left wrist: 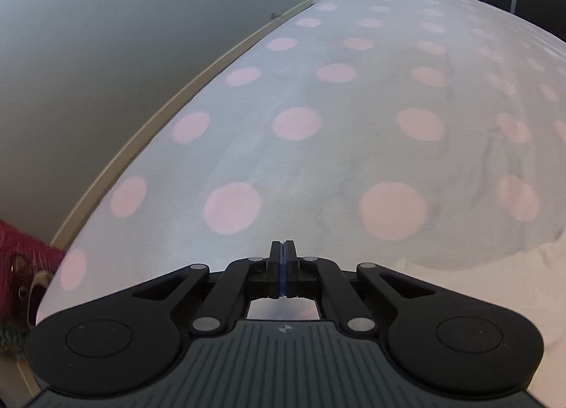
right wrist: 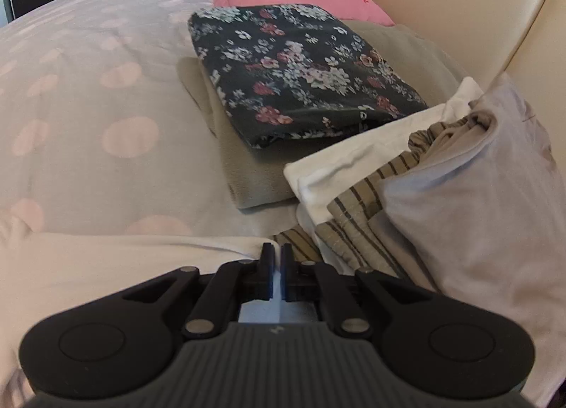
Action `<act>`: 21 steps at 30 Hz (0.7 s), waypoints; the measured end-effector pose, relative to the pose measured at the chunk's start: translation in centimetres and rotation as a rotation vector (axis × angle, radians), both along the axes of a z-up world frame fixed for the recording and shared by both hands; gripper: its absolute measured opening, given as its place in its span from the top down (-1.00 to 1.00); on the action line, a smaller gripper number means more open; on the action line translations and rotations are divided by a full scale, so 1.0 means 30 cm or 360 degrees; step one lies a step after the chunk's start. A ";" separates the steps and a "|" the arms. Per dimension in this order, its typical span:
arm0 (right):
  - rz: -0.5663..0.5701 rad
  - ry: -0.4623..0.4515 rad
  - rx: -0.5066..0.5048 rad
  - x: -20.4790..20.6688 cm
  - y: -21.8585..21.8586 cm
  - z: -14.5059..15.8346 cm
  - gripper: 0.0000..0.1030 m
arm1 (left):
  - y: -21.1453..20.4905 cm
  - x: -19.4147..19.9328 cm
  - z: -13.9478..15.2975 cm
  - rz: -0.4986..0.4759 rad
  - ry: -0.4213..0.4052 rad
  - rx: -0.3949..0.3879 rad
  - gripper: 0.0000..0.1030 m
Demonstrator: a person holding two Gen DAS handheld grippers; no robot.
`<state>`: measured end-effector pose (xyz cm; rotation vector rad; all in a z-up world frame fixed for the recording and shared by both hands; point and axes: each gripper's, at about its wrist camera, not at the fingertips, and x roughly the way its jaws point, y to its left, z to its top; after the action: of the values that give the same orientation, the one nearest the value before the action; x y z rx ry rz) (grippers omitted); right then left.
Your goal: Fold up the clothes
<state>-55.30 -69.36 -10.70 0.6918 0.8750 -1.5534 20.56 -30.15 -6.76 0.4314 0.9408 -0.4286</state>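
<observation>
Left gripper (left wrist: 283, 243) fully closed, empty; right gripper (right wrist: 277, 247) nearly closed, grasp unclear. Could snag striped cloth (right wrist: 357, 220) at 2 o'clock, toppling pile.

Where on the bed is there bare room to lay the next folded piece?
Free: dotted bedspread left of the floral stack, and toward the bed's wooden edge. Crowded: striped cloth, white cloth and pillow on the right.

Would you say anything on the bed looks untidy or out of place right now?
Yes. The floral garment sits neatly folded on the grey one, but the striped garment to their right is bunched between white pieces, unfolded. Nothing looks spilled or damaged.
</observation>
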 end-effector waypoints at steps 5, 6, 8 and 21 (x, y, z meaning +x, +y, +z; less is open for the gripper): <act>0.0078 0.0032 -0.0030 0.020 0.030 -0.034 0.84 | -0.006 -0.027 -0.016 -0.0075 0.0069 -0.0015 1.00; 0.0094 0.0062 -0.0048 0.028 0.040 -0.030 0.64 | -0.015 -0.042 -0.010 -0.0106 0.0078 -0.0030 1.00; 0.0126 0.0121 -0.0084 0.044 0.060 -0.023 0.31 | -0.036 -0.084 0.006 -0.0181 0.0093 -0.0060 1.00; 0.0470 -0.0154 -0.0081 0.197 0.391 0.097 0.17 | -0.049 -0.502 0.069 -0.0724 0.0245 -0.0153 1.00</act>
<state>-49.41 -57.64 -7.78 0.5685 0.8221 -1.2641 5.50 -31.61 -4.70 0.5308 0.9646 -0.9276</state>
